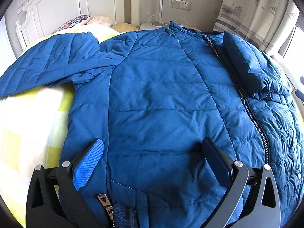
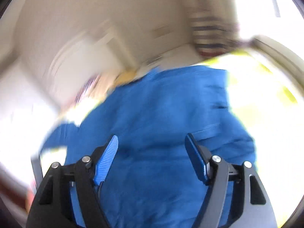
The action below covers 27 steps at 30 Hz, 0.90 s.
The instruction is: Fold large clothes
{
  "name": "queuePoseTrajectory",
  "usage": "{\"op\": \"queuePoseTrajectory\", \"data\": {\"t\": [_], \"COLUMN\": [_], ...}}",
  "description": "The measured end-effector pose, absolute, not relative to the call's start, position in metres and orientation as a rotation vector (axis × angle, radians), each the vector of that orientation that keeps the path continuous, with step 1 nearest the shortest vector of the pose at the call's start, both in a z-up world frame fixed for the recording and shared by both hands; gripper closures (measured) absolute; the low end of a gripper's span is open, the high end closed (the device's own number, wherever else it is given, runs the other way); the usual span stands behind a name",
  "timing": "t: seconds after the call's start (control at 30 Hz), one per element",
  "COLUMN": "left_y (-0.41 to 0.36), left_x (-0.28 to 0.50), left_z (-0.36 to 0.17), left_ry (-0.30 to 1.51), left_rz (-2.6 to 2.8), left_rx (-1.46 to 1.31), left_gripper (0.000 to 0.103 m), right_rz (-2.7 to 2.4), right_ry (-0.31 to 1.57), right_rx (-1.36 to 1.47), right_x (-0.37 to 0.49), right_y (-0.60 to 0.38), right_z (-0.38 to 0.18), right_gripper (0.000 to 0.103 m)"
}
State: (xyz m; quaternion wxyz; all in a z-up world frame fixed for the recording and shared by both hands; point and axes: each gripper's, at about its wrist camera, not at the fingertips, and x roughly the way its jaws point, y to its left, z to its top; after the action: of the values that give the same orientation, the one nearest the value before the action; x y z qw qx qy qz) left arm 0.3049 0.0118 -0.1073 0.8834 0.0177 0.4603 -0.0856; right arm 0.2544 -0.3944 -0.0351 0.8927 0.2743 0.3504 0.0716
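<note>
Left wrist view: blue quilted jacket (image 1: 152,95) spread zipper-up across yellow-checked bed (image 1: 28,125).
Best folded by taking the outstretched sleeve (image 1: 47,64) inward, smoothing first. Left gripper (image 1: 152,163) spread wide over the hem; right gripper (image 2: 152,157) likewise spread, pinching nothing.

This is a bedroom in a home. A bed (image 1: 28,117) with a yellow-and-white checked cover fills the near part of the scene, with a white panelled headboard (image 1: 62,5) at the far left and a patterned pillow (image 1: 76,21) lying against it. On the far wall sit a light switch and socket plate (image 1: 180,4), and at the far right a curtain (image 1: 252,9) printed with boats hangs beside a bright window.
</note>
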Motion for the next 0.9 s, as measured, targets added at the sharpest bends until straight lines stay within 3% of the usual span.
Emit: {"op": "queuePoseTrajectory", "data": {"t": [0.13, 0.2, 0.27, 0.3, 0.33, 0.43, 0.6, 0.63, 0.73, 0.9], "left_y": [0.012, 0.013, 0.014, 0.014, 0.015, 0.014, 0.016, 0.016, 0.018, 0.021], "left_x": [0.304, 0.304, 0.304, 0.305, 0.304, 0.305, 0.304, 0.304, 0.303, 0.303], "left_z": [-0.107, -0.107, -0.107, -0.107, -0.107, -0.107, -0.107, -0.107, -0.107, -0.107], "left_ry": [0.958, 0.958, 0.957, 0.956, 0.956, 0.957, 0.953, 0.952, 0.95, 0.947], "left_rz": [-0.179, -0.18, -0.183, -0.184, -0.184, -0.178, -0.182, -0.182, -0.186, -0.196], "left_rx": [0.033, 0.031, 0.024, 0.02, 0.019, 0.024, 0.013, 0.011, 0.002, -0.018], "left_gripper": [0.004, 0.004, 0.004, 0.004, 0.004, 0.004, 0.004, 0.004, 0.004, 0.004], "right_rz": [0.111, 0.101, 0.1, 0.102, 0.126, 0.2, 0.413, 0.472, 0.687, 0.733], "right_ry": [0.763, 0.813, 0.834, 0.813, 0.771, 0.671, 0.627, 0.638, 0.682, 0.633], "right_rx": [0.679, 0.66, 0.646, 0.637, 0.623, 0.513, 0.393, 0.38, 0.323, 0.231], "right_x": [0.283, 0.304, 0.31, 0.306, 0.301, 0.299, 0.315, 0.321, 0.326, 0.299], "right_y": [-0.428, -0.423, -0.414, -0.409, -0.402, -0.357, -0.254, -0.233, -0.172, -0.154], "right_z": [-0.053, -0.062, -0.067, -0.061, -0.05, -0.007, 0.04, 0.044, 0.044, 0.048], "right_gripper": [0.032, 0.048, 0.073, 0.081, 0.086, 0.088, 0.084, 0.078, 0.034, 0.035]}}
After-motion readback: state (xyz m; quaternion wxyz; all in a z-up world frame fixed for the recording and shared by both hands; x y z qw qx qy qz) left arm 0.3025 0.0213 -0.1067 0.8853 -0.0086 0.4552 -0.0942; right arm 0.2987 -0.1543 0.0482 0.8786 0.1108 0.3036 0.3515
